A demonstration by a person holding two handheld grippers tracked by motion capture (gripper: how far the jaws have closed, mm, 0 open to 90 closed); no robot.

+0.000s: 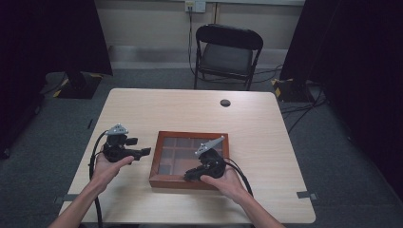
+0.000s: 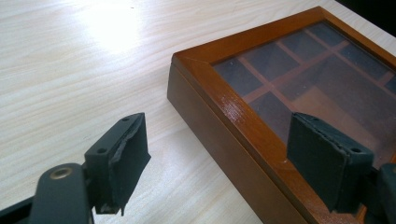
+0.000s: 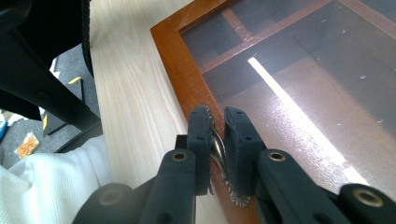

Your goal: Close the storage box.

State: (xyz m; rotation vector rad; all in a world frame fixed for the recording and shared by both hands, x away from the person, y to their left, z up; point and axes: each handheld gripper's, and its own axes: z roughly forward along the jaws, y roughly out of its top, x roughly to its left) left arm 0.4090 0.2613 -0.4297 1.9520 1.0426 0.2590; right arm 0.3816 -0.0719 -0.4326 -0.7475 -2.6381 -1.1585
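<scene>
Box latch pinched, lid not yet lifted.
Right claw (image 3: 218,140) is pressed together on the small metal clasp (image 3: 217,148) at the front rim of the wooden glass-lidded box (image 1: 161,156); left claw (image 2: 219,158) hangs spread beside the box's corner, gripping nothing. Box sits mid-worktop (image 1: 190,109), lid apparently down; opening remains.

The high view looks forward and down over the whole surface (image 1: 266,123) from its near side. Each gripper view rides low and close, facing along its jaws. All three share the wooden box (image 1: 189,160) (image 2: 243,121) (image 3: 177,60), both close views taking in corners of it.
</scene>
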